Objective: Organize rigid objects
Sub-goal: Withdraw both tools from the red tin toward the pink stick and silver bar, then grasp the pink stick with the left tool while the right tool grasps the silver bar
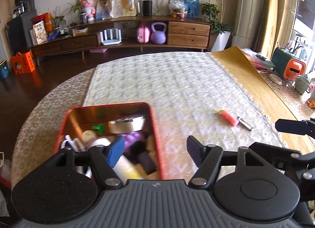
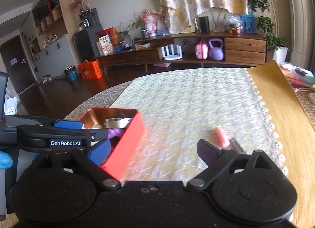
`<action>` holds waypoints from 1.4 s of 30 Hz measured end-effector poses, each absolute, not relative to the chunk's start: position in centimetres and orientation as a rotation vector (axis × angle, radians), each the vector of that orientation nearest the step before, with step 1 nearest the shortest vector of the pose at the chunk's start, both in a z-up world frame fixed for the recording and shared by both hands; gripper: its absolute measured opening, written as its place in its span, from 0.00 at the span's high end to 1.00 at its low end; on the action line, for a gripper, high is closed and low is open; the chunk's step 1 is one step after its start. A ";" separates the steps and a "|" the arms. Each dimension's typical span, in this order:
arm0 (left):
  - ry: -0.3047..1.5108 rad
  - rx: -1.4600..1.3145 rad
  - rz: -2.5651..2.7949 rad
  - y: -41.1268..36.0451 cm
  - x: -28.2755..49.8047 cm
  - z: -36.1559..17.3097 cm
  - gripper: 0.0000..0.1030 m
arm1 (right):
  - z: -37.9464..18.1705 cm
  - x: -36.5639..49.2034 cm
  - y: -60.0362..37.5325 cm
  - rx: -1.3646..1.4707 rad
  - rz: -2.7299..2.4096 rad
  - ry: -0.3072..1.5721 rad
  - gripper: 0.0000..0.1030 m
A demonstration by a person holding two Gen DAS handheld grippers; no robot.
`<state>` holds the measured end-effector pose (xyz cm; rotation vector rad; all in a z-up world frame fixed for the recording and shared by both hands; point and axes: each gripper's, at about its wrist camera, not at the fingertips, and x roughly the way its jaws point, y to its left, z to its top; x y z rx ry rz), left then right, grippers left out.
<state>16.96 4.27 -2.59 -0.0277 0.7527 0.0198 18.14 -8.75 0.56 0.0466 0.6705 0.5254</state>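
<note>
A red tin (image 1: 157, 139) is seen on the pale quilted cloth (image 1: 177, 82) covering the desk, toward the desk's left edge and near side. It is filled with small things: a round metal lid (image 1: 126, 125), a green piece (image 1: 97, 128), a purple item (image 1: 132, 139) and white pieces; the rest is blurred. A pink cylinder (image 1: 228, 117) and a thin metal pen-like object (image 1: 245, 124) are laid end to end on the cloth, well apart from the tin toward the right edge. The left tool (image 1: 155, 149) is held over the tin's near right corner, its jaws spread wide with nothing gripped. The right tool (image 2: 153, 149) is held above the cloth between tin and pink cylinder, jaws wide apart and nothing held. A yellow mat (image 2: 275, 94) is seen along the right edge.
</note>
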 end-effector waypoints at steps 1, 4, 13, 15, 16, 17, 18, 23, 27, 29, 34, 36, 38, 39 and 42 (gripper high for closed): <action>0.752 -0.028 0.014 3.7 17.2 -2.7 0.29 | 0.5 18.3 -9.1 0.044 0.521 0.667 0.06; 0.754 -0.026 -0.002 2.0 18.3 -2.9 0.26 | 0.1 18.8 -10.3 0.032 0.509 0.656 0.04; 0.767 -0.062 -0.026 -2.4 22.0 -4.3 0.19 | -2.1 20.9 -14.6 0.013 0.471 0.662 0.02; 0.769 -0.068 -0.033 -3.2 22.8 -4.7 0.19 | -2.8 21.2 -15.5 -0.006 0.462 0.661 0.02; 0.769 -0.067 -0.035 -3.6 23.2 -4.8 0.19 | -3.1 21.5 -15.8 -0.012 0.460 0.661 0.02; 0.771 -0.066 -0.038 -4.1 23.6 -4.9 0.19 | -3.4 21.6 -16.2 -0.018 0.461 0.662 0.02; 0.774 -0.062 -0.040 -4.5 24.0 -5.1 0.19 | -3.7 21.9 -16.6 -0.025 0.456 0.666 0.02; 0.786 -0.039 -0.029 -6.5 26.3 -5.8 0.19 | -5.1 23.1 -17.8 -0.068 0.470 0.661 0.02; 0.810 -0.049 -0.034 -7.5 28.2 -6.7 0.19 | -5.9 24.3 -18.2 -0.089 0.506 0.671 0.03; 0.825 -0.056 -0.029 -8.0 29.1 -7.3 0.19 | -6.3 24.7 -18.0 -0.110 0.521 0.670 0.04; 0.861 -0.046 -0.024 -9.1 30.8 -9.0 0.19 | -7.4 25.6 -17.8 -0.148 0.525 0.686 0.10; 0.873 -0.057 -0.027 -9.3 31.5 -9.6 0.19 | -7.9 26.0 -17.9 -0.144 0.530 0.694 0.12; 0.886 -0.062 -0.019 -9.5 32.1 -10.1 0.19 | -8.3 26.3 -17.9 -0.150 0.532 0.697 0.16; 0.892 -0.065 -0.020 -9.6 32.4 -10.4 0.19 | -8.5 26.7 -18.1 -0.155 0.531 0.699 0.17; 0.907 -0.065 -0.017 -9.9 33.1 -11.1 0.19 | -9.1 27.2 -18.0 -0.161 0.533 0.711 0.25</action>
